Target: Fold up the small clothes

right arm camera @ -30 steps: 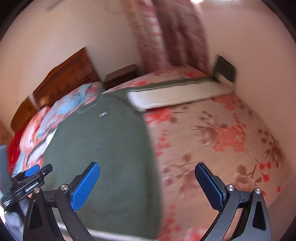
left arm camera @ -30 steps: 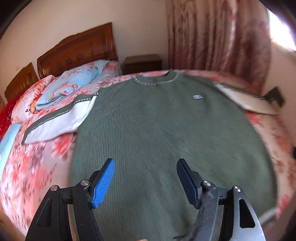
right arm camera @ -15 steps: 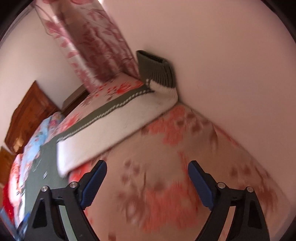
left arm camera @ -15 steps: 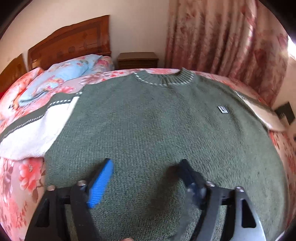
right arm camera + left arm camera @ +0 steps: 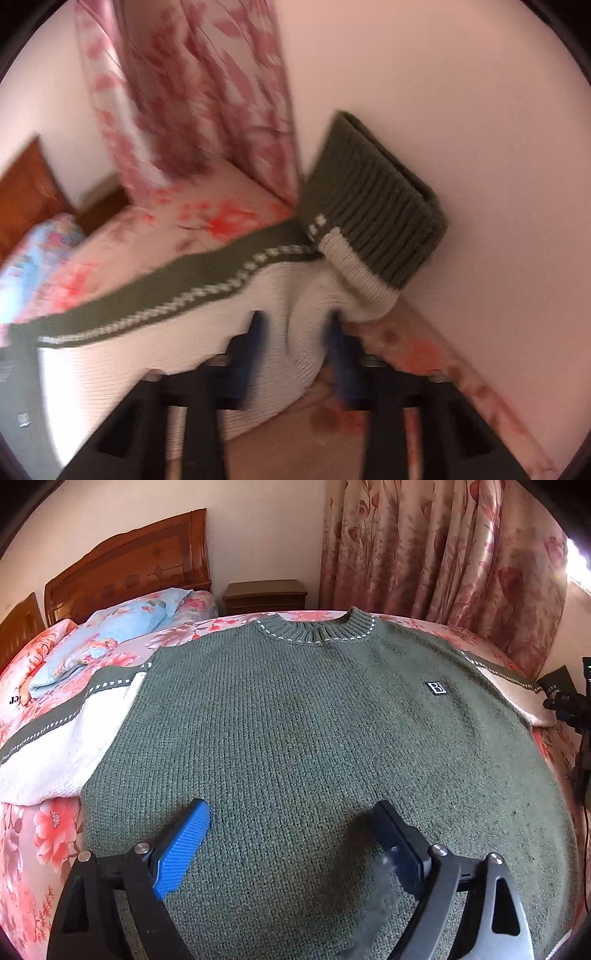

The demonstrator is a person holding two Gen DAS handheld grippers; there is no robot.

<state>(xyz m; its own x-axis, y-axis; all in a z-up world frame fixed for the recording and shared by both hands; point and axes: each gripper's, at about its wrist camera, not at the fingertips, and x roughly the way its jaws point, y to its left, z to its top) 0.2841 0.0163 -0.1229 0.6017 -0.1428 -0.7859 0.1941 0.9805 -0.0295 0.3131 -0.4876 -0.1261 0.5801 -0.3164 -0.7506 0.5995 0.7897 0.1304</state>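
While the green sweater (image 5: 314, 746) is lying flat, front up, across the floral bed (image 5: 40, 845), the left hand-held gripper (image 5: 291, 834) is hovering over its lower body with jaws spreading wide and nothing between them; a second ago those blue pads sat closer together, and the view has since slid in over the knit, so the collar (image 5: 317, 633) now sits near top centre and the small chest badge (image 5: 437, 687) reads sharply. The white left sleeve (image 5: 62, 746) is stretching off toward the pillows (image 5: 110, 631); the headboard (image 5: 133, 565) and the nightstand (image 5: 264, 596) are standing behind, beside the curtain (image 5: 443, 561).

Over on the other side, the right hand-held gripper (image 5: 295, 343) is making the bigger change; a second ago it was hanging wide open above bare bedspread beside the sweater body, half a second ago it was facing the right sleeve (image 5: 184, 332) from a little way off, and now its fingers (image 5: 255, 350) are bracketing a raised fold of white sleeve knit just short of the green ribbed cuff (image 5: 376, 218), which is propped against the wall (image 5: 461, 110). Motion blur is smearing the pads; they seem to be pinching the fabric, though full contact is hard to confirm.
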